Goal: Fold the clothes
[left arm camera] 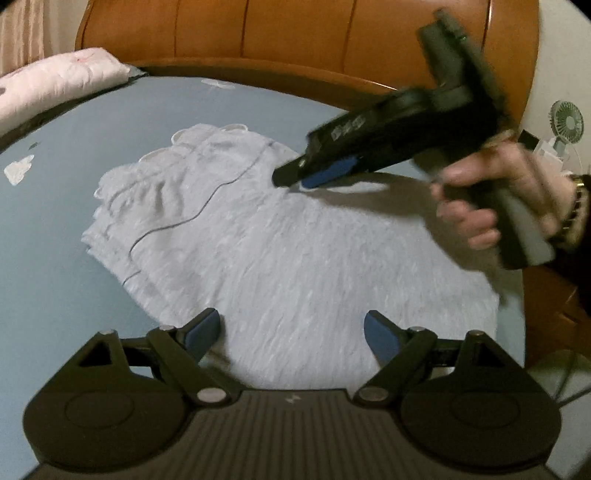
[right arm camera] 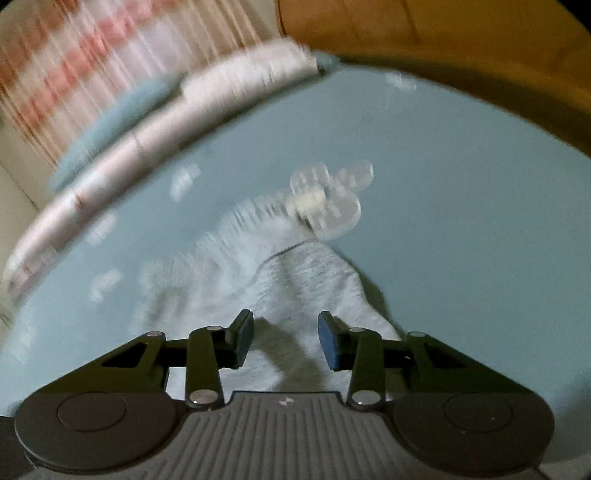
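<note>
Right gripper (right arm camera: 286,339) hangs over the far end of the garment (left arm camera: 295,236), fingers partly apart with nothing pinched — cloth lies below the gap, not in it. From the left wrist view its tips sit low at the garment's upper edge, touching or just above; blur makes it hard to tell. Left gripper (left arm camera: 291,336) is spread wide, empty, over the near hem.

The garment is a light grey piece, lying mostly flat on the blue bed sheet (left arm camera: 55,295), already doubled at the left side where a dark seam line curves; ruffled trim shows at the far left. A pink quilt (left arm camera: 55,81) sits at the bed's far corner, wooden headboard (left arm camera: 295,33) behind.

Step in hand, as I judge it: reaching for grip points before the next fold. Next move calls for each gripper to pinch an edge — all layers together — then lift and carry it across evenly.
</note>
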{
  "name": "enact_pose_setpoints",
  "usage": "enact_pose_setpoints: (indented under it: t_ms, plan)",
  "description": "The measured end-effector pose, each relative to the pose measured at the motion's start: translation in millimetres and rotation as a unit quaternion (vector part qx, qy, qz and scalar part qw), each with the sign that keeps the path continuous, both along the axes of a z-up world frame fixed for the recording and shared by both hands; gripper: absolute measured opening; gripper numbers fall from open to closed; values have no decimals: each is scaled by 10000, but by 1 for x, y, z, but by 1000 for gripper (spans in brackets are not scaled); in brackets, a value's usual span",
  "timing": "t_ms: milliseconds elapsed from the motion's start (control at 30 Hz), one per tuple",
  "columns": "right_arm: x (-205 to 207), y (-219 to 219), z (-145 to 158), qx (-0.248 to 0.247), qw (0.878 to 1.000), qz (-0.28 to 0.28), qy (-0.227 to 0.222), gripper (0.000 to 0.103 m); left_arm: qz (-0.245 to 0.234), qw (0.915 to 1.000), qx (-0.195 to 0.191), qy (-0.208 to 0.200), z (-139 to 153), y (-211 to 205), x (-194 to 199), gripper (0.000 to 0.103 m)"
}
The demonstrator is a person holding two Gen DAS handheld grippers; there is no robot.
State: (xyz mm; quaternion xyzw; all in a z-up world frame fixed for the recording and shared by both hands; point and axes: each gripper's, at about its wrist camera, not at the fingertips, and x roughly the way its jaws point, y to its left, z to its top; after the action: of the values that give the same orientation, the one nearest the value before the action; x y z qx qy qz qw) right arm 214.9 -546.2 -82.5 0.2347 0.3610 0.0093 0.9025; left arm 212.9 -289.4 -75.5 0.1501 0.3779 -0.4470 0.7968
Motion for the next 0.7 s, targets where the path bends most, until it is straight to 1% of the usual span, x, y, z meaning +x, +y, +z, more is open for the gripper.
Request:
enact_pose_setpoints:
  t_ms: [67, 133, 200, 300, 400, 467, 533, 633, 700]
  plan:
    - [8, 5, 1, -189, 9998, 62, 84, 44, 51, 9999, -100, 13, 7, 5, 3, 85]
    - [5, 3, 17, -155, 9996, 61, -223, 44, -58, 9995, -298, -123, 17, 6, 6, 85]
    - [18, 3, 21, -160, 9995, 87, -256, 44, -165, 9982, -492, -313, 26, 2, 11, 86]
    - [39, 4, 26, -167, 9993, 128, -299, 44, -172, 9973, -510, -495, 27, -17, 32, 86]
    - [65, 8, 12, -167, 9996, 230, 2, 45, -23, 9994, -290, -169, 13, -29, 61, 86]
    - [80, 14, 1, -272, 9990, 247, 242, 46, 40, 9993, -364, 125, 5, -23, 72, 85]
    - [82, 15, -4, -336, 9986, 303, 267, 48, 101, 9982, -436, 406, -3, -18, 82, 85]
    - [83, 18, -1, -512, 9973, 430, 317, 48, 180, 9976, -472, 483, 2, -12, 80, 85]
    - [79, 19, 7, -617, 9965, 452, 330, 48, 296, 9976, -443, 431, 10, -5, 76, 85]
